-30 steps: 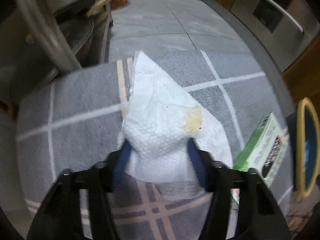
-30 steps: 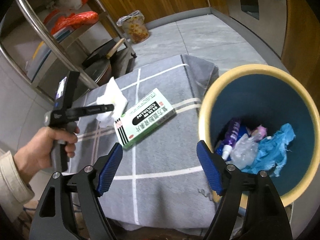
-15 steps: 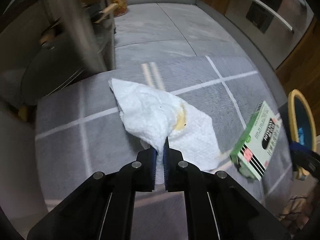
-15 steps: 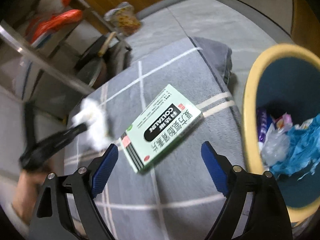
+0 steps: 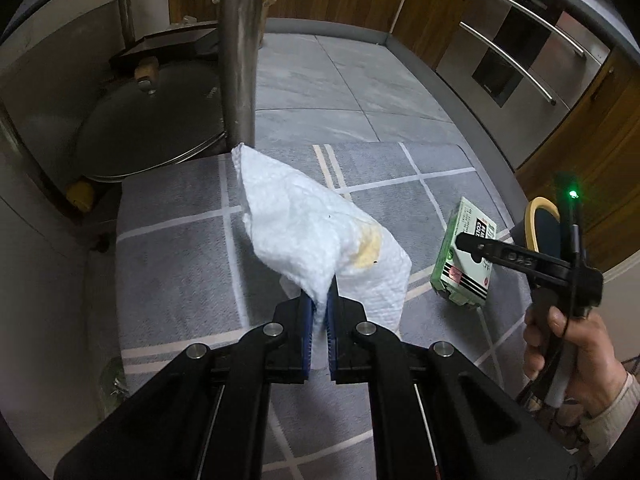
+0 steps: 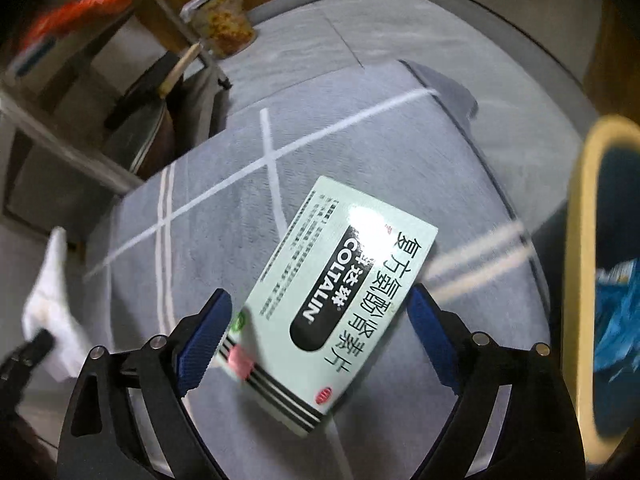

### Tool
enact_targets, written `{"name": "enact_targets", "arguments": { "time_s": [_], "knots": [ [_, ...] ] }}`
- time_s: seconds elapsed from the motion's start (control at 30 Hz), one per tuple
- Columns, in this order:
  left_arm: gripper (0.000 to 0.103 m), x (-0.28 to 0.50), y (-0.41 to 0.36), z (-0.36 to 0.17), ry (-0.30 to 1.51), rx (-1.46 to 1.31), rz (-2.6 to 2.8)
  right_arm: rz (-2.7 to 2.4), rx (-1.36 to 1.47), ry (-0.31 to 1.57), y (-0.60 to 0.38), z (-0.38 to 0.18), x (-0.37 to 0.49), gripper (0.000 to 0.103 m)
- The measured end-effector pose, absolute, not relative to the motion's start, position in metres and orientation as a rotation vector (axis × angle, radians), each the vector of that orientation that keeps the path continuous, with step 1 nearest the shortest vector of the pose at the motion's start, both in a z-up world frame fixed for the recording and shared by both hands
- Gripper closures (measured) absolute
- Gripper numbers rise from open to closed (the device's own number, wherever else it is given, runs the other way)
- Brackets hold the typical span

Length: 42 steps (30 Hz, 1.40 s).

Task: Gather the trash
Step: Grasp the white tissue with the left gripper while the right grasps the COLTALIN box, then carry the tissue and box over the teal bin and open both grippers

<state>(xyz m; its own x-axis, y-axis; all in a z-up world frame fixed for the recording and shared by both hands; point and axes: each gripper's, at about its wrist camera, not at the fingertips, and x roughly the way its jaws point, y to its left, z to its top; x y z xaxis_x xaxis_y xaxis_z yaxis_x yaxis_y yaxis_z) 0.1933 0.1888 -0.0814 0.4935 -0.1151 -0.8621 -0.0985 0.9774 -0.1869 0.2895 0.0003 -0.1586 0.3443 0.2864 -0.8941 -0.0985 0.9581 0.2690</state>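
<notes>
My left gripper is shut on a white paper towel with a yellow stain and holds it lifted above the grey checked cloth. The towel also shows at the left edge of the right wrist view. My right gripper is open, its blue pads on either side of the near end of a pale green medicine box that lies on the cloth. The box and the right gripper show at the right of the left wrist view.
A yellow-rimmed blue bin with blue trash inside stands right of the cloth; its rim shows in the left wrist view. A steel post and a lidded pan stand at the far left. Steel drawers are at the back right.
My left gripper closed on the paper towel and raised it off the cloth. My right gripper moved left from the bin and down over the green box.
</notes>
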Motion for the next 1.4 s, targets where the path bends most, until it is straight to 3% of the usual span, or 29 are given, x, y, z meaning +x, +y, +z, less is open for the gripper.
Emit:
{"name": "enact_targets", "arguments": {
  "time_s": [0.27, 0.4, 0.63, 1.4],
  "knots": [
    [0.098, 0.193, 0.196, -0.088, 1.074, -0.218, 0.002, 0.304, -0.139, 1.149, 0.052, -0.170, 0.285, 0.008],
    [0.098, 0.195, 0.192, -0.088, 1.075, -0.204, -0.002, 0.360, -0.201, 1.112, 0.058, -0.171, 0.274, 0.012],
    [0.098, 0.196, 0.176, -0.076, 1.052, -0.160, -0.017, 0.427, -0.139, 1.115, 0.033, -0.160, 0.262, 0.024],
    [0.098, 0.193, 0.044, -0.015, 0.952, -0.011, -0.237, 0.371, 0.089, 0.963, -0.125, -0.041, 0.187, 0.025]
  ]
}}
